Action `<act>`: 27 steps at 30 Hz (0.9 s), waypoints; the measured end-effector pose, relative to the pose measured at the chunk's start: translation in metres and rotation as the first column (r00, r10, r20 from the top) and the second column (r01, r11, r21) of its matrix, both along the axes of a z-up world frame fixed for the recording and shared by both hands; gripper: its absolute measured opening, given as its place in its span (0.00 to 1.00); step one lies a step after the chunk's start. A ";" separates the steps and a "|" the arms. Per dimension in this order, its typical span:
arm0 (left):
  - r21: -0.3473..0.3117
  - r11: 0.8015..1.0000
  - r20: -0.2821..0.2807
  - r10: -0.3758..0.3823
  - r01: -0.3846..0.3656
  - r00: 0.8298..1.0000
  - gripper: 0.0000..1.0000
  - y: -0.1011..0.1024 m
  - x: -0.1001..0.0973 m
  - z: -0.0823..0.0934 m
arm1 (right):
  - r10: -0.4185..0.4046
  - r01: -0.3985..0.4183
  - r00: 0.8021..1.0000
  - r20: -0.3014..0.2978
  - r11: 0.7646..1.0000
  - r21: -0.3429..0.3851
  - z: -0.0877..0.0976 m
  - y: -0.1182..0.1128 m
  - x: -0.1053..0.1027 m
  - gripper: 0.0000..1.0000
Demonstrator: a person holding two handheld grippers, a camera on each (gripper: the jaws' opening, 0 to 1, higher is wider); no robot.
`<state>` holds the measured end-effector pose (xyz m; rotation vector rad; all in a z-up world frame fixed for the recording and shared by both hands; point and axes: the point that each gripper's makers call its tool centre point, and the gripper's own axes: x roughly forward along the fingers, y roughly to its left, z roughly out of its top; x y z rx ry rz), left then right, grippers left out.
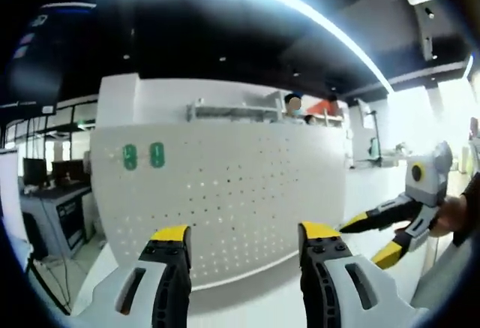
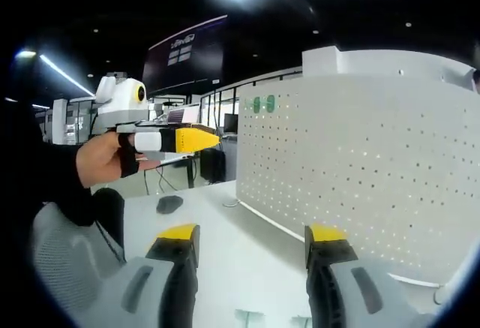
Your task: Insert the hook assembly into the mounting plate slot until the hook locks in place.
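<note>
Left gripper view: the left gripper (image 1: pixel 244 242) is hovering with its fingers apart and empty, facing one upright white perforated mounting plate (image 1: pixel 225 200) standing on the white bench (image 1: pixel 255 302). Two green hooks (image 1: pixel 142 155) are sitting near the plate's upper left corner; they are probably light, rigid plastic, best pinched by the body.

Right gripper view: the right gripper (image 2: pixel 251 242) is also hanging open and empty, with the plate and both hooks ahead.

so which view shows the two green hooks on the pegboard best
The left gripper view: the green hooks face the camera almost head-on, upper left of the pegboard. In the right gripper view they are smaller and seen at a slant near the board's far top corner.
</note>
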<state>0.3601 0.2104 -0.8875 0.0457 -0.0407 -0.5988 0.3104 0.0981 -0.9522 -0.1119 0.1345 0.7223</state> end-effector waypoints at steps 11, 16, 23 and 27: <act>0.020 1.000 -0.018 -0.021 0.021 1.000 0.58 -0.001 -0.015 -0.019 | 0.014 -0.014 1.000 -0.018 1.000 -0.019 -0.008 0.004 -0.002 0.54; 0.013 1.000 -0.013 -0.014 0.014 1.000 0.57 0.003 -0.016 -0.017 | 0.018 -0.019 1.000 -0.025 1.000 -0.024 -0.011 0.006 -0.003 0.54; 0.032 0.999 -0.018 -0.023 0.023 1.000 0.57 0.001 -0.017 -0.022 | 0.024 -0.025 0.999 -0.030 0.999 -0.033 -0.013 0.007 -0.004 0.53; 0.038 0.999 -0.023 -0.036 0.037 0.999 0.57 -0.002 -0.018 -0.024 | 0.032 -0.033 0.999 -0.042 0.999 -0.043 -0.017 0.008 -0.005 0.49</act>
